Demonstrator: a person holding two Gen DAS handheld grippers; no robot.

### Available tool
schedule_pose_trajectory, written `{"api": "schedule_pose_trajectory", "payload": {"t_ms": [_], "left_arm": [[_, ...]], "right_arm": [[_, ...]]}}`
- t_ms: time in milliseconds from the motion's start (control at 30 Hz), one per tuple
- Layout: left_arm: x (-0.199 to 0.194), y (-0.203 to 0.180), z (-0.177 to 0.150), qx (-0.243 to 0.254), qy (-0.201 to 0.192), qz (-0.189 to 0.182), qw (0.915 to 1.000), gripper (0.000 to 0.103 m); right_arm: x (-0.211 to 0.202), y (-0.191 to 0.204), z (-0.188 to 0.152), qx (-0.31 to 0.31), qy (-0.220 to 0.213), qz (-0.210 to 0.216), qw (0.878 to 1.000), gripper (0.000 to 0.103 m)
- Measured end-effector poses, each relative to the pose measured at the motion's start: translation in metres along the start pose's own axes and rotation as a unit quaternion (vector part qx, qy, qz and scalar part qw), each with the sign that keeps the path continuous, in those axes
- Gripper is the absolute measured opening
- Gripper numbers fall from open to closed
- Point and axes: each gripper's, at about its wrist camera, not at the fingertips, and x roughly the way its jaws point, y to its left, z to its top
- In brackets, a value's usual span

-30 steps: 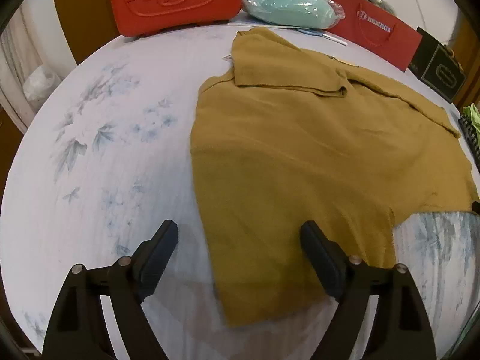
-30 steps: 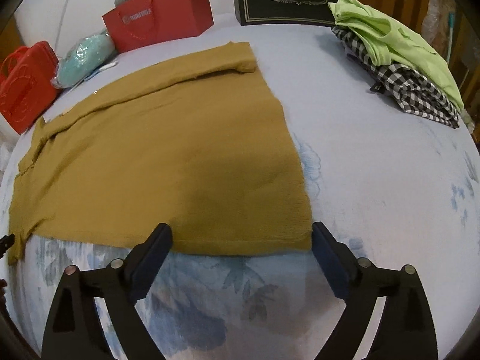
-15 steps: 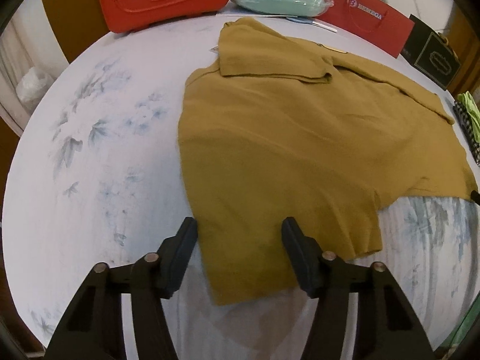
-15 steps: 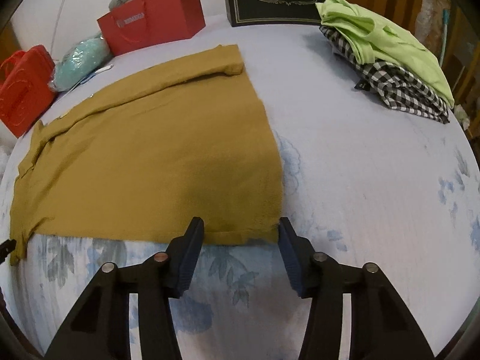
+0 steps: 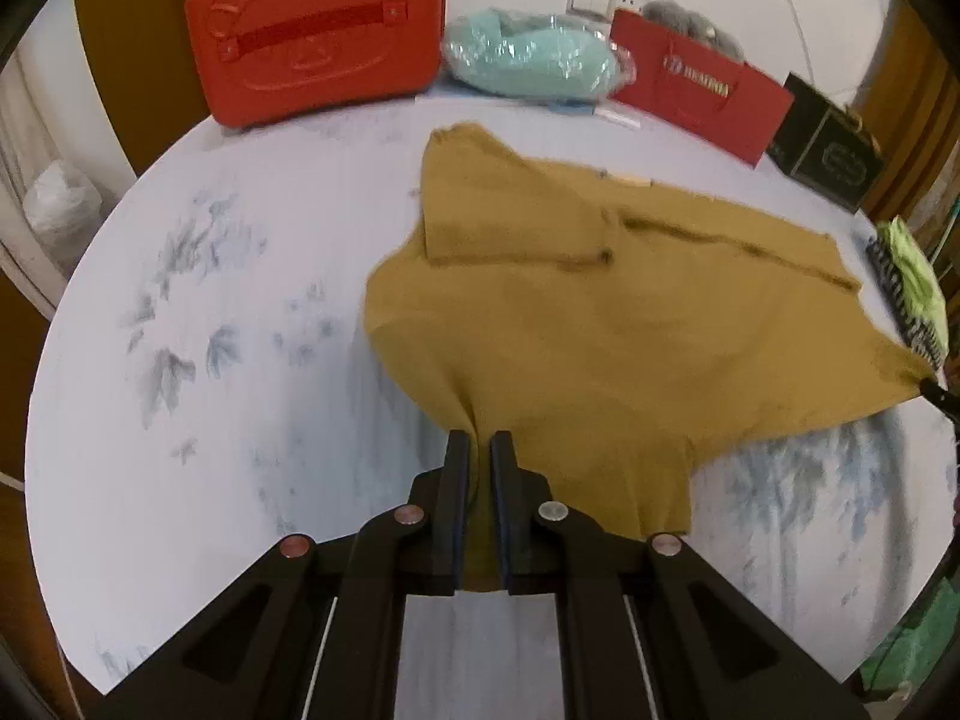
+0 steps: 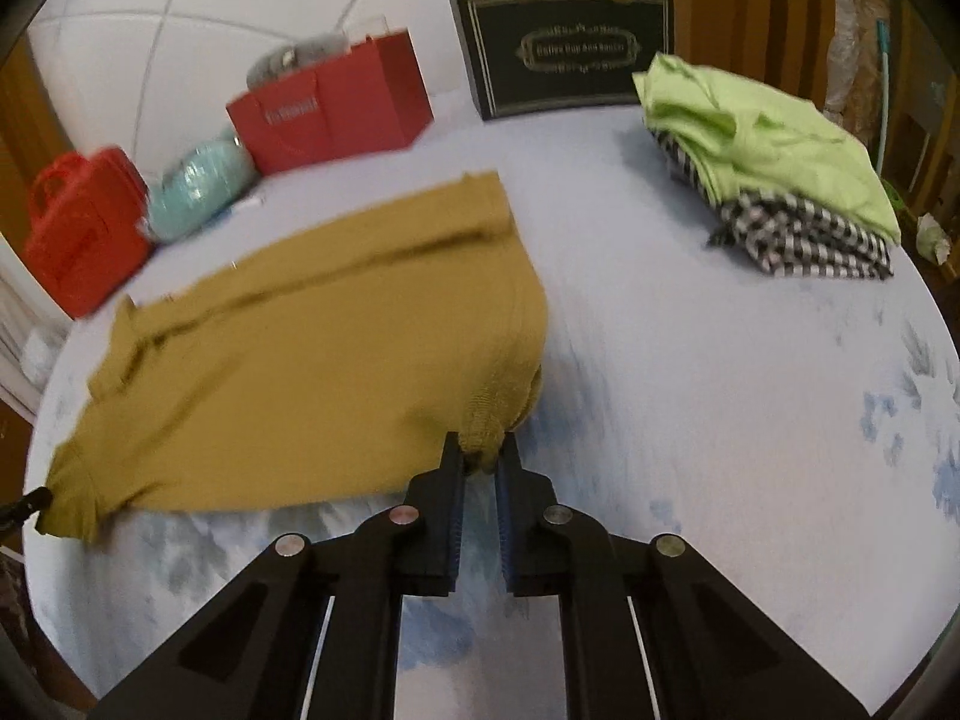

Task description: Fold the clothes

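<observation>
Above the bed (image 5: 240,300), both claws (image 5: 479,441) (image 6: 480,450) pinch the shirt (image 5: 600,330).

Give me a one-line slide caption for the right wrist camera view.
Right gripper closing on the near corner of the mustard shirt, bunched fabric between its jaws, bed beneath.

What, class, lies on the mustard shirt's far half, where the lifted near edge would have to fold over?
Nothing visible does. The mustard shirt shows bare cloth right up to its far edge. The red case, red paper bag, black box and pile of folded clothes all sit off it, on the bed sheet beyond or beside.
</observation>
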Motion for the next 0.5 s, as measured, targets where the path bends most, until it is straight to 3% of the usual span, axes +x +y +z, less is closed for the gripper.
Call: {"api": "schedule_pose_trajectory", "payload": {"t_ms": [167,433,500], "left_arm": [[0.009,0.013,0.037,-0.022,0.019,-0.033,0.9990,0.006],[0.055,0.014,0.125,-0.025,0.009,-0.009,0.9996,0.006],[0.070,0.018,0.146,-0.039,0.008,0.001,0.9992,0.009]], "right_arm": [[0.006,0.003,0.031,0.003,-0.005,0.011,1.000,0.009],[0.049,0.012,0.095,-0.001,0.016,0.014,1.000,0.009],[0.062,0.010,0.111,0.015,0.018,0.012,1.000,0.016]]}}
